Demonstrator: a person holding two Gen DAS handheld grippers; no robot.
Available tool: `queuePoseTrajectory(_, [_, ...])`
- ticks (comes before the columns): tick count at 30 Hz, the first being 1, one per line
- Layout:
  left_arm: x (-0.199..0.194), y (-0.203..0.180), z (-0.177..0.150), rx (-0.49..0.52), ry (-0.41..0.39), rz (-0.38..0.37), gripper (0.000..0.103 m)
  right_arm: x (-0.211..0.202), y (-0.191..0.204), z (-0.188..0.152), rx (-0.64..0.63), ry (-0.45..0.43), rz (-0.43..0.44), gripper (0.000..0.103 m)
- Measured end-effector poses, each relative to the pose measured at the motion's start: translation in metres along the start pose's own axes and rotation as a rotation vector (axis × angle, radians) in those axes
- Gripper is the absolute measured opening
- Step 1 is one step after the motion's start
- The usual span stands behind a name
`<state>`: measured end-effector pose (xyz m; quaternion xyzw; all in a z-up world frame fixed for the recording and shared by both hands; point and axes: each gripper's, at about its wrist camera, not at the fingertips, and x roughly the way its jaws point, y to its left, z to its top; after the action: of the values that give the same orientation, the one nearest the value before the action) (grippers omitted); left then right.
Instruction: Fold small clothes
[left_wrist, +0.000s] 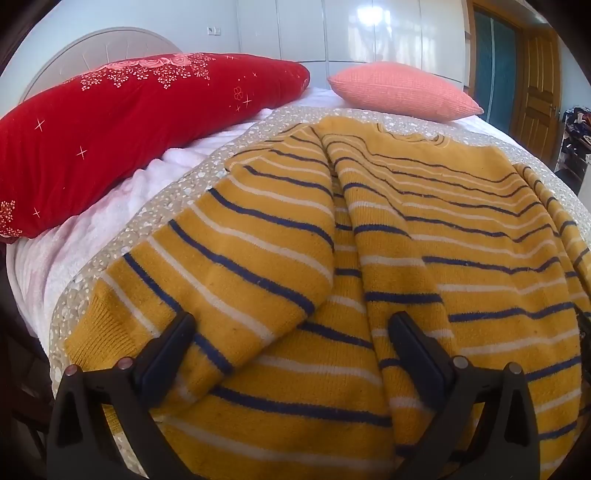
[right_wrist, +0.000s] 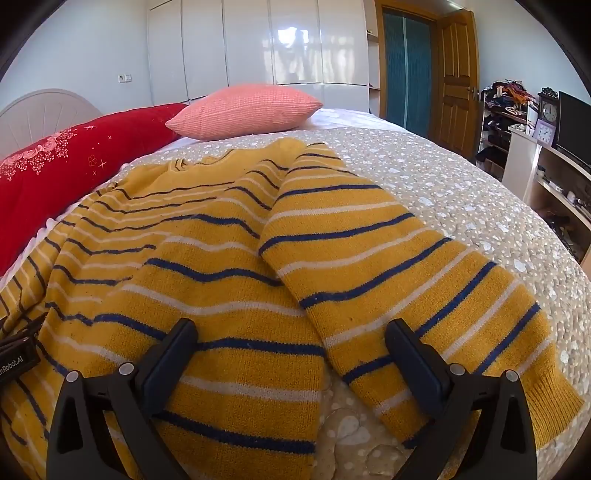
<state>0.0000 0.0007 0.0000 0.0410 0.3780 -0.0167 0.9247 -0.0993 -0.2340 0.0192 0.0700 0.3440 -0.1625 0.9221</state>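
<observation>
Both my tongs are spread wide with nothing between them: the left tongs (left_wrist: 291, 332) hover low over the bottom edge of the sweater (left_wrist: 424, 258), and the right tongs (right_wrist: 291, 339) hover over its other lower corner, where a patch of bedspread shows between the body and the sleeve. The sweater lies spread out, neck away from me, on the speckled bedspread (right_wrist: 461, 192) that covers the bed. On my left side the left sleeve (left_wrist: 240, 251) is laid along the body and partly over it, its ribbed cuff near the finger of that tool; on my right the right sleeve (right_wrist: 388, 280) angles down beside the body, its cuff lying out to the right past those fingers. This is a thick knit, so I judge it soft and floppy, light enough to lift with one pinch yet likely to sag and stretch if held by a single layer. It should not slip; the wool grips. I would take hold at the ribbed cuffs or the hem, where the knit looks firmer, and pinch through the whole thickness. Beyond the collar lie a pink cushion (right_wrist: 247, 110) and a long red pillow (left_wrist: 129, 133), with white wardrobe doors (right_wrist: 258, 40) behind.
</observation>
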Motion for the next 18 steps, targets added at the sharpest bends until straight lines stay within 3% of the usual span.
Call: queuePoseTrajectory(18, [0.0003, 0.0016, 0.0022, 0.003, -0.010, 0.005, 0.103, -0.0011, 0.0020, -0.0027, -0.006, -0.002, -0.006, 0.103])
